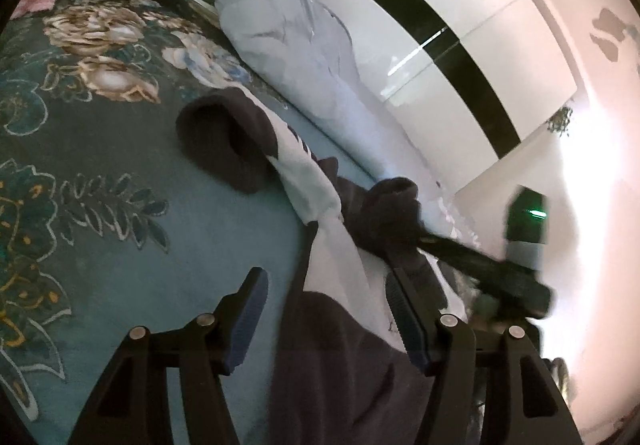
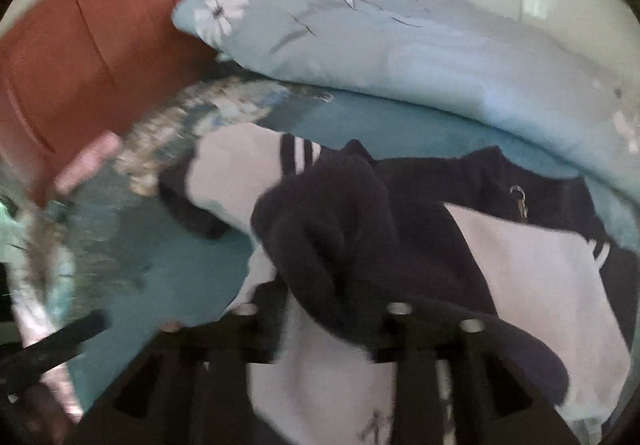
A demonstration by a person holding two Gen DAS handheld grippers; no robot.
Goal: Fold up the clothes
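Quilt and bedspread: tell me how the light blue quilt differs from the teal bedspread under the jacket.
The light blue quilt is pale with white daisies; the teal bedspread is darker, with large beige and blue flowers and leaf outlines. The quilt is bunched into a thick roll along the far side of the bed; the bedspread lies flat. The navy-and-white jacket rests on the bedspread, not on the quilt. Both are floral bedding.

A navy-and-white jacket [image 2: 400, 229] lies crumpled on a teal bedspread [image 2: 192, 265].

Left gripper [image 1: 324, 285]: black angular finger arms at the frame's bottom, round silver screws, ribbed dark-blue pads [image 1: 248, 317] inside.
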